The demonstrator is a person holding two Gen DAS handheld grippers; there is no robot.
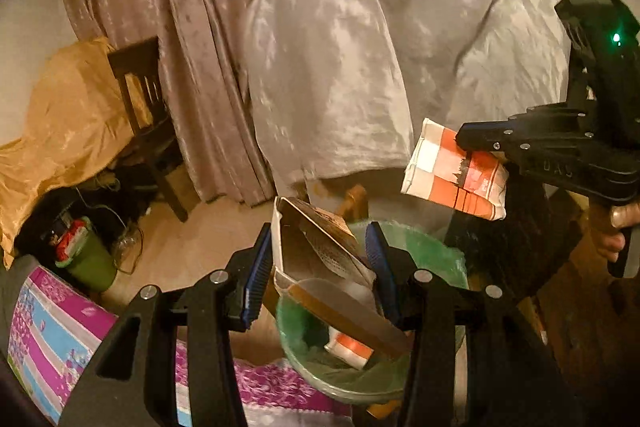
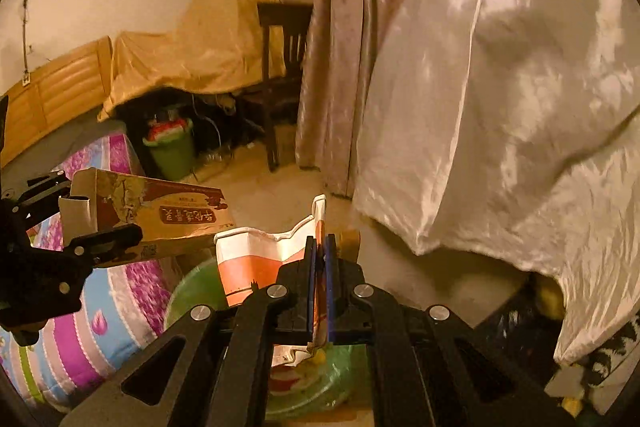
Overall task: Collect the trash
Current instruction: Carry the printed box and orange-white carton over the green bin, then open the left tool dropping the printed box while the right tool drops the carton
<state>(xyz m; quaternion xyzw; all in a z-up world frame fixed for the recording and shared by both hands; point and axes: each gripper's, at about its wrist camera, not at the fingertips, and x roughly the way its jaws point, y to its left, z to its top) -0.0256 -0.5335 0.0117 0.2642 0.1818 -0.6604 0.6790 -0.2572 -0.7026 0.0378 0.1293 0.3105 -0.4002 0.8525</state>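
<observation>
In the left wrist view my left gripper point(image 1: 319, 239) is shut on a brown cardboard box point(image 1: 308, 227), its open end toward the camera. Under it stands a green bin point(image 1: 296, 327) with a clear liner and an orange-and-white scrap inside. My right gripper point(image 1: 466, 143), at the right, is shut on a flattened orange-and-white paper cup point(image 1: 440, 167) above the bin. In the right wrist view the right gripper point(image 2: 320, 243) pinches that cup point(image 2: 256, 263) over the bin point(image 2: 188, 291). The left gripper point(image 2: 86, 207) carries the box point(image 2: 172, 211) at the left.
A large white cloth-covered shape point(image 1: 380, 47) looms close behind the bin. A flowered quilt point(image 1: 52, 327) lies at the left. Farther back are a second green bin point(image 2: 170, 147) full of rubbish, a dark wooden chair point(image 2: 280, 75), curtains and a yellow-draped table.
</observation>
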